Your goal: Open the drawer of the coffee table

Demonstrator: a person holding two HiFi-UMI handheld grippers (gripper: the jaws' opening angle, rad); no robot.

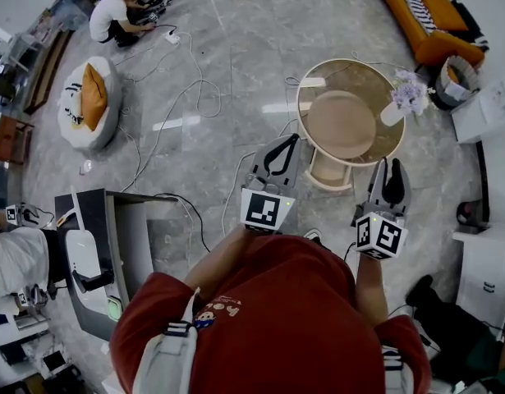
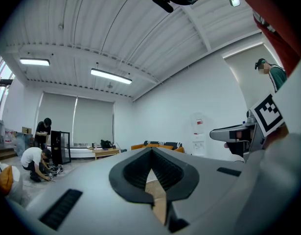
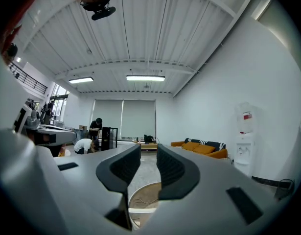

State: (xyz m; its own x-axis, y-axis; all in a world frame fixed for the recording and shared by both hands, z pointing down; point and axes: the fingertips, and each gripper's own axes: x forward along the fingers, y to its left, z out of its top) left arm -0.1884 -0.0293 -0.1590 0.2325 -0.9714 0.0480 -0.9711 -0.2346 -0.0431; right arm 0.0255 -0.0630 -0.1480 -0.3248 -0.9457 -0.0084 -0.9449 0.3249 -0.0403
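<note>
On floor ahead, round coffee table [image 1: 351, 72], drawer [image 1: 328, 171] nearside, left fingers [image 2: 133, 173] closed, right fingers [image 3: 172, 171] parted.

Coffee table [image 1: 351, 121]: your left gripper view gives you only a sliver of its top between the jaws, and the right gripper view cuts it off at the bottom edge.
Drawer [image 1: 328, 173]: tucked under the table's near rim; you can't tell whether it is open or shut.
Sofa [image 1: 424, 11]: beyond the table, cut by the head view's top edge.
Person [image 1: 112, 15]: far left of the table, too small for you to tell what they handle.
</note>
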